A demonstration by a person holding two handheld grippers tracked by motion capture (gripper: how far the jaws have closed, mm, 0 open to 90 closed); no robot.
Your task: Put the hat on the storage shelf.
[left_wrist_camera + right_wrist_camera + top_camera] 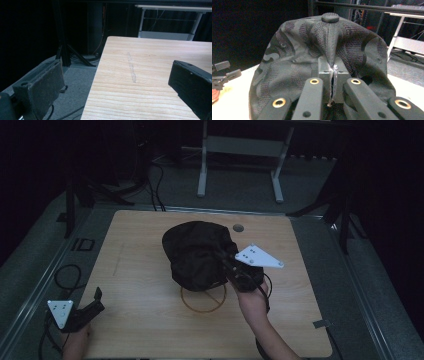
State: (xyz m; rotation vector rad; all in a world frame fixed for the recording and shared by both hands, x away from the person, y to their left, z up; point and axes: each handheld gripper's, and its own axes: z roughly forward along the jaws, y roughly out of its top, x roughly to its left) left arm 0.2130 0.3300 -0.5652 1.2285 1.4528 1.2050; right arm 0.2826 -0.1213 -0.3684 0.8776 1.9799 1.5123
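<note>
Gripping a dark cap [199, 254] near the middle of the wooden table [145, 320], the right gripper [229, 265] is pinching a fold of the cloth between its closed jaws, and the right gripper view is showing this up close: the cap [294, 62] is rising in front of the camera with its top button [330, 17] uppermost, a seam running down into the clamped jaws of the gripper [333, 82]. The high view is adding what that close view is hiding, a thin ring [202, 301] lying on the table just under the cap's near edge. At the near left corner the left gripper [95, 301] is sitting well apart from the cap, its jaws spread wide with nothing between them. The left gripper view is looking between those jaws [117, 82] across bare wood [150, 65] with a faint pale streak [131, 68], the table's edge and grey floor [77, 82] lying beside it.
</note>
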